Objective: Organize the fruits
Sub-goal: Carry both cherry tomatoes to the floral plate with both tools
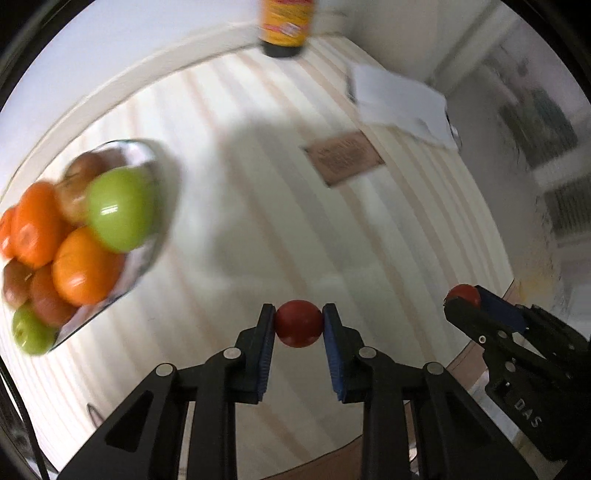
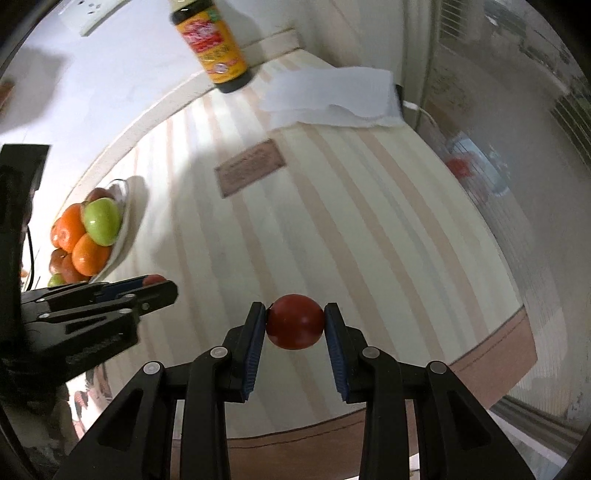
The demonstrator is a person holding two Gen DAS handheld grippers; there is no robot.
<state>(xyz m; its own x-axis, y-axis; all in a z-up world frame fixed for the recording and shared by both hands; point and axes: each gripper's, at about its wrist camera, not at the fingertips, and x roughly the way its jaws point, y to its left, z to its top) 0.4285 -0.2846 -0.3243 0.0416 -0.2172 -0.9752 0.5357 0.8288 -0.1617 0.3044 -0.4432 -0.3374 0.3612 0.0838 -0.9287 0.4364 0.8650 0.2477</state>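
Striped table (image 1: pixel 258 221); fruit bowl (image 1: pixel 147 254) blurred, bottle (image 1: pixel 284 26) top cropped.

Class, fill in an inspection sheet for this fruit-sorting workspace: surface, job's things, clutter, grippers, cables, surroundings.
Surface: striped table.
Job's things: glass bowl piled with oranges, green and reddish apples; two small red fruits, one in each gripper.
Clutter: sauce bottle, white paper towel, brown card.
Grippers: left gripper shut on a red fruit; right gripper shut on a red fruit.
Cables: white cable at the table's far right edge.
Surroundings: white wall with socket; window to the right.
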